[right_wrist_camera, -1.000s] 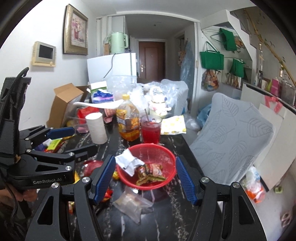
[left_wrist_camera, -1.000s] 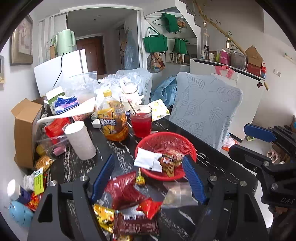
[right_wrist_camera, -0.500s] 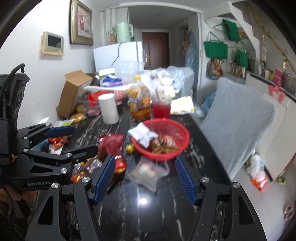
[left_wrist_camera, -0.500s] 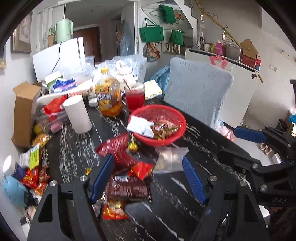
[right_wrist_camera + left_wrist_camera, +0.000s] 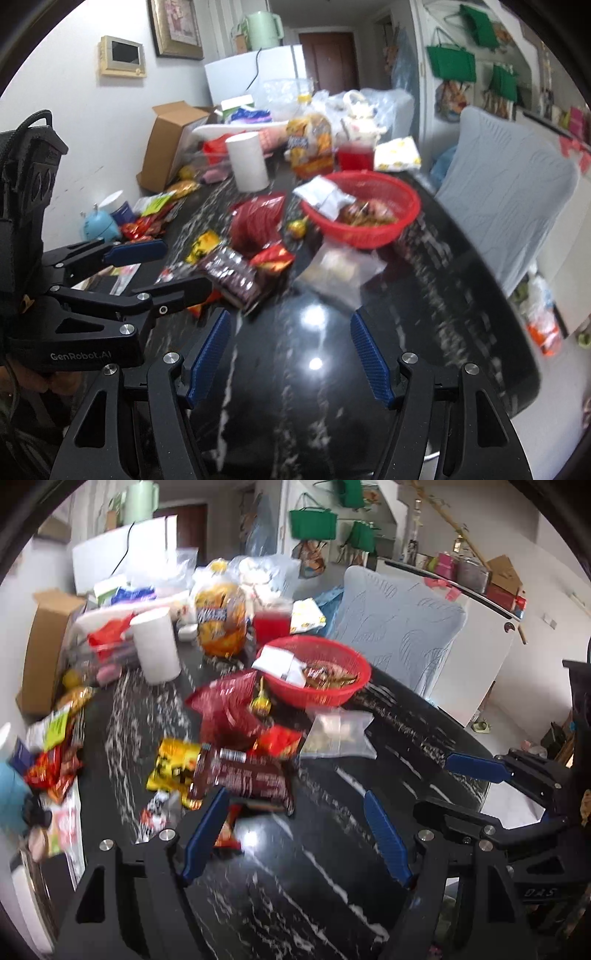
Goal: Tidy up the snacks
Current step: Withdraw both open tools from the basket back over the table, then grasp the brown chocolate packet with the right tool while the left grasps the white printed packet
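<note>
A red mesh basket (image 5: 354,664) (image 5: 406,206) stands mid-table with a white packet and a few snacks inside. In front of it lie loose snacks: a dark red bag (image 5: 225,705), a brown chocolate packet (image 5: 243,775), a yellow packet (image 5: 173,764), a small red packet (image 5: 277,740) and a clear bag (image 5: 340,734). My left gripper (image 5: 295,797) (image 5: 186,264) hangs open just short of the brown packet, holding nothing. My right gripper (image 5: 290,317) (image 5: 434,782) is open over bare black table, short of the clear bag (image 5: 340,269).
Behind the basket stand a white paper roll (image 5: 155,650), an orange drink bottle (image 5: 221,624) and a red drink cup (image 5: 271,626). A cardboard box (image 5: 44,646) and more packets (image 5: 55,746) crowd the left edge. A covered chair (image 5: 399,635) is at the right.
Both grippers have sunk and drawn back toward the near end of the table, so the basket and snacks lie farther ahead. Both jaws stand as wide as before.
</note>
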